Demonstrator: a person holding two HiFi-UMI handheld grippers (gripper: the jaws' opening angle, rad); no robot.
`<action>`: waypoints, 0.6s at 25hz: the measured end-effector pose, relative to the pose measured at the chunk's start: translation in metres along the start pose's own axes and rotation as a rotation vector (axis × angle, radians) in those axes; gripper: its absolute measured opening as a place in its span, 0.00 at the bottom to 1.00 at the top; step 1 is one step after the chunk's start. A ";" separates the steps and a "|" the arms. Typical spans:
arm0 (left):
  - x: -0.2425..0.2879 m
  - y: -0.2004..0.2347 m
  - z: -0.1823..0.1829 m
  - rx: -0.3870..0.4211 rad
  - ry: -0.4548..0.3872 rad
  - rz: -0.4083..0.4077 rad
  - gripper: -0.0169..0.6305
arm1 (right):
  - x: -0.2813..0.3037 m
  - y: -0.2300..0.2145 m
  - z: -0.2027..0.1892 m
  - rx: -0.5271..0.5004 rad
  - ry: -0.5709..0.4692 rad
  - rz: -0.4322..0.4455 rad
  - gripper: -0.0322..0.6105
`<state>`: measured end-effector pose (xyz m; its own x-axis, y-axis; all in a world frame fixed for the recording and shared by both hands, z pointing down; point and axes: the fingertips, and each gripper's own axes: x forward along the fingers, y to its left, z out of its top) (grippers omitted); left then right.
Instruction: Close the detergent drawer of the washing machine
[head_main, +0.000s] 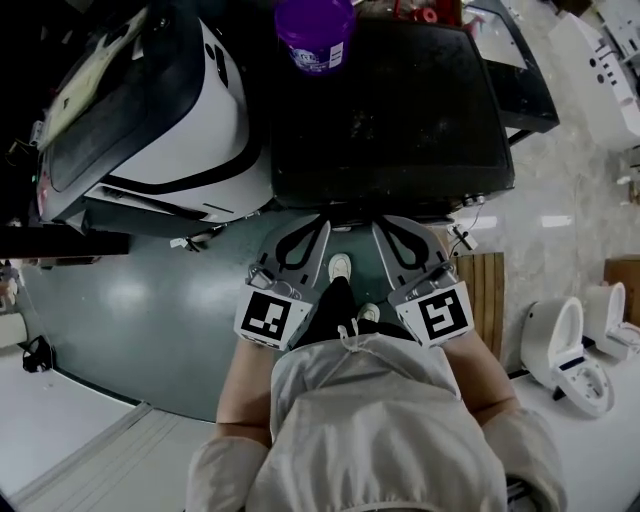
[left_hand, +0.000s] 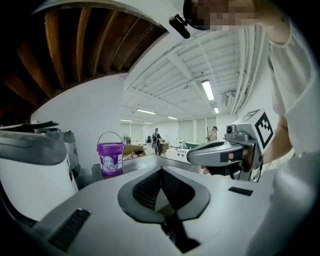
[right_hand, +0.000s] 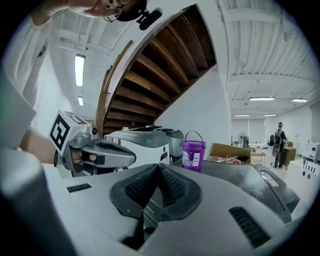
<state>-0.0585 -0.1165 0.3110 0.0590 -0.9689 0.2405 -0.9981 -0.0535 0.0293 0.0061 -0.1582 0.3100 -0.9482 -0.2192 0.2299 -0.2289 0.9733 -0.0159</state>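
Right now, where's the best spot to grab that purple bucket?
Take the purple bucket by its thin handle, coming from above. It stands upright in an arch over the top, with a gap underneath; the round body looks too wide.

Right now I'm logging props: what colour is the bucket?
The bucket is purple; it shows best in the right gripper view.

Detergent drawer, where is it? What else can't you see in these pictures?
1. Detergent drawer: in no view. The head view shows only the dark machine top, so open or shut can't be told.
2. Purple bucket: cut off by the head view's upper edge; label too small in both gripper views.
3. Person far back: too small, right gripper view.
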 end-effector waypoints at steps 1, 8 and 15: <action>-0.003 -0.001 0.007 0.009 -0.008 -0.002 0.06 | -0.003 -0.001 0.007 -0.004 -0.012 -0.006 0.06; -0.018 0.011 0.056 0.053 -0.080 0.025 0.05 | -0.016 -0.017 0.058 -0.094 -0.131 -0.009 0.06; -0.028 0.021 0.098 0.079 -0.193 0.031 0.06 | -0.018 -0.023 0.083 -0.113 -0.169 -0.026 0.06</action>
<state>-0.0828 -0.1143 0.2093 0.0312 -0.9983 0.0494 -0.9980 -0.0338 -0.0530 0.0101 -0.1824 0.2259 -0.9680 -0.2432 0.0620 -0.2365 0.9666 0.0993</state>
